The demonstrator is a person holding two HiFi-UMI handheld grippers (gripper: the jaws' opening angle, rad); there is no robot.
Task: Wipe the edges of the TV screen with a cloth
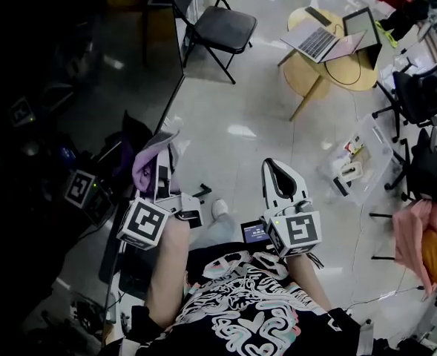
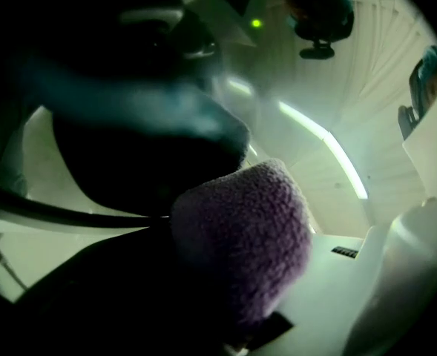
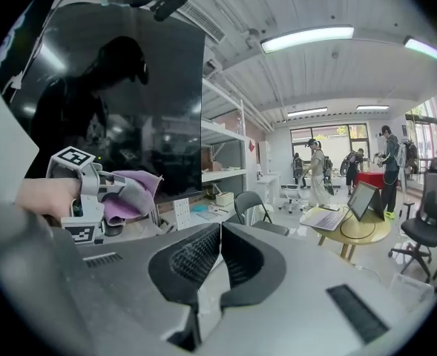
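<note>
Purple cloth [image 1: 148,167] gripped in left gripper [image 1: 165,175], just beside lower edge of dark TV screen [image 1: 70,102]; contact unclear. Edge runs ahead, away from person. Right gripper [image 3: 217,252] pinched together on nothing, farther off, so left looks placed to wipe.

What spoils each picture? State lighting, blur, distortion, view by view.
Head view: left half sunk in shadow. Left gripper view: dim, greenish, the fluffy purple cloth blocking the middle. Right gripper view: bright, fisheye-bent edges, reflections on the glossy black TV screen.
</note>
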